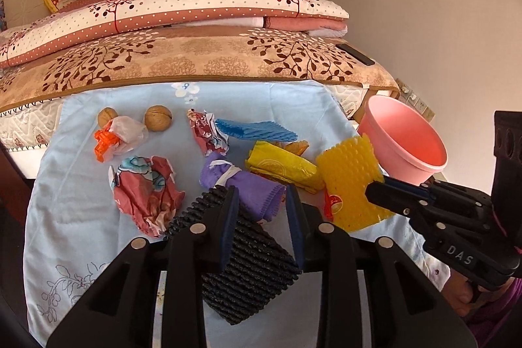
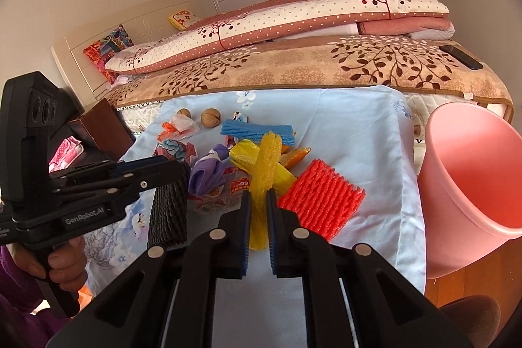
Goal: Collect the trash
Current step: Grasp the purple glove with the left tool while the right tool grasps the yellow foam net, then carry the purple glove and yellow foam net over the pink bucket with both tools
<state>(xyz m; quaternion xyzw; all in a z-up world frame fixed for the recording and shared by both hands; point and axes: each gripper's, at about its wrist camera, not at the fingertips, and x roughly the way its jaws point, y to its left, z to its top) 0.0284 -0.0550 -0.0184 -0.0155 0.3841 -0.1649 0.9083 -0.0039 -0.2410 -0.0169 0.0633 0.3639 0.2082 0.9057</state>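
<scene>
Trash lies on a light blue cloth (image 1: 81, 178) over a table by the bed. My right gripper (image 2: 257, 201) is shut on a yellow foam net (image 2: 266, 172), which stands up between its pads; the left wrist view shows the same net (image 1: 349, 181) and gripper (image 1: 375, 188). My left gripper (image 1: 262, 198) is open around a black foam net (image 1: 251, 263). The net touches the left pad, with a gap at the right pad. From the right wrist view that black net (image 2: 169, 211) sits just under the left gripper (image 2: 176, 167). A pink bin (image 2: 473, 168) stands at the right.
On the cloth lie a red foam net (image 2: 319, 198), a blue foam net (image 1: 257, 129), a purple cloth (image 1: 244, 181), a yellow bag (image 1: 284, 165), crumpled paper (image 1: 146, 194), an orange-white wrapper (image 1: 120, 136) and two walnuts (image 1: 158, 118). The bed (image 1: 195, 54) runs behind the table.
</scene>
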